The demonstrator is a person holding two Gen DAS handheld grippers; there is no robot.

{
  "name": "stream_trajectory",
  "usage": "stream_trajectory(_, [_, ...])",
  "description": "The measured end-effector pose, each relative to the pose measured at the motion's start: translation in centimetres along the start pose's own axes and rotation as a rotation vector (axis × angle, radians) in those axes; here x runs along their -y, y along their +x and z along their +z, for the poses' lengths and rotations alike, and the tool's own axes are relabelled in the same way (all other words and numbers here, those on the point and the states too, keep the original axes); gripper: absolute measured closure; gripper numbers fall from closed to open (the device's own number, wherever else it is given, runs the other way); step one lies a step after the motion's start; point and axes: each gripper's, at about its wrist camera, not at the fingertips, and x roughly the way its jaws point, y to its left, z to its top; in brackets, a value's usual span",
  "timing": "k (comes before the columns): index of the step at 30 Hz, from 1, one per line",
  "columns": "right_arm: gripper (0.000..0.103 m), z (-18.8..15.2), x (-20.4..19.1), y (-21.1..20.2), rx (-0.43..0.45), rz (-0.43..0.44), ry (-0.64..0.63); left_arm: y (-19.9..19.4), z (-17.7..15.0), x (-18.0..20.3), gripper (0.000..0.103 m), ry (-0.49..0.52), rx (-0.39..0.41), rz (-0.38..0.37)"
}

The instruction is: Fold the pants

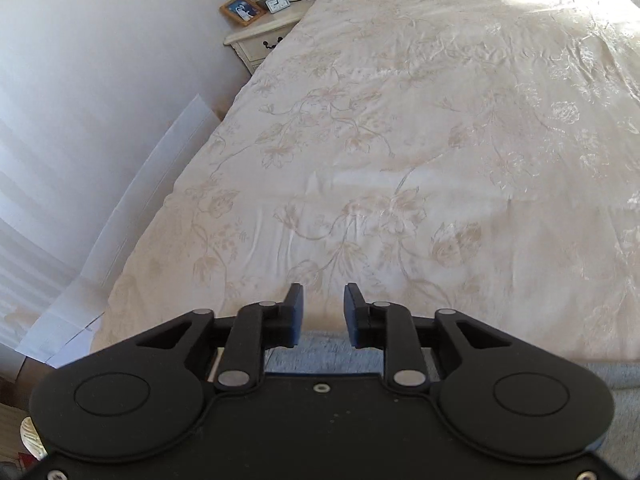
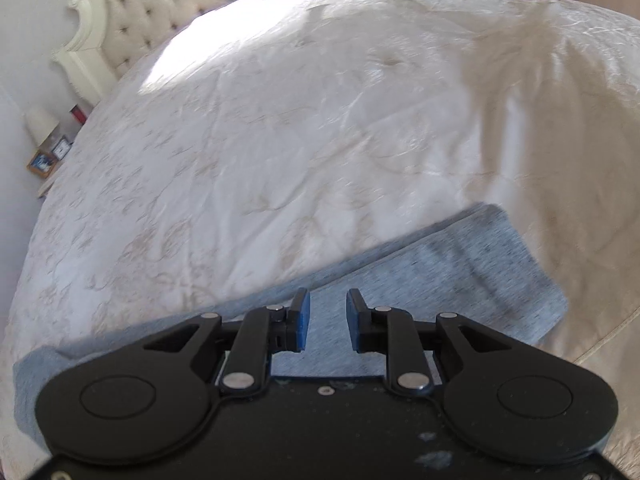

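The pants (image 2: 460, 276) are light blue-grey knit, lying flat on the cream floral bedspread (image 2: 280, 140). In the right wrist view they run from lower left to a squared end at the right. My right gripper (image 2: 327, 318) is open and empty, just above the pants' middle. In the left wrist view only a grey strip of the pants (image 1: 324, 350) shows, under and behind the fingers. My left gripper (image 1: 324, 314) is open and empty, over the pants' far edge, with the bedspread (image 1: 400, 140) ahead.
A nightstand (image 1: 256, 42) with a lamp, clock and photo frame stands at the bed's far left corner. A white wall and white board (image 1: 132, 220) run along the bed's left side. A tufted headboard (image 2: 152, 4) is at the far end.
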Motion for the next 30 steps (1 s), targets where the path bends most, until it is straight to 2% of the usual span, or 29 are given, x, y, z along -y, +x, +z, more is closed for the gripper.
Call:
stream_trajectory(1, [0.080,-0.6,-0.9,0.2,-0.016,0.019,-0.020,0.2,-0.9,-0.5,0.053,0.004,-0.015,-0.008])
stream_trajectory(6, [0.080,-3.4,-6.5,1.6,-0.083,0.080,-0.145,3.4,-5.7,-2.3,0.053,0.080,-0.101,-0.016])
stream_trajectory(10, [0.079,-4.2,-11.3,3.4,-0.109,0.107,-0.208,7.5,-8.9,-2.5,0.053,0.160,-0.183,-0.054])
stream_trajectory(15, [0.077,-3.9,-17.4,7.1,-0.137,0.130,-0.342,12.3,-10.0,-3.3,0.051,0.184,-0.238,-0.035])
stream_trajectory(16, [0.076,-3.9,-18.5,8.0,-0.145,0.130,-0.375,13.2,-10.0,-3.5,0.047,0.173,-0.252,-0.043])
stream_trajectory(18, [0.075,-3.8,-20.3,9.8,-0.161,0.123,-0.449,14.3,-9.5,-3.5,0.045,0.153,-0.268,-0.051])
stream_trajectory(21, [0.075,-4.0,-22.6,11.9,-0.182,0.102,-0.584,14.2,-9.5,-3.6,0.045,0.147,-0.269,-0.051])
stream_trajectory(24, [0.074,-4.4,-23.7,13.3,-0.217,0.103,-0.727,13.8,-10.7,-3.6,0.045,0.191,-0.221,-0.058])
stream_trajectory(27, [0.073,-4.8,-24.2,14.3,-0.242,0.094,-0.847,13.6,-11.2,-4.2,0.045,0.183,-0.196,-0.093])
stream_trajectory(30, [0.072,-4.8,-24.2,15.1,-0.242,0.073,-0.930,14.1,-10.7,-5.0,0.045,0.158,-0.212,-0.130])
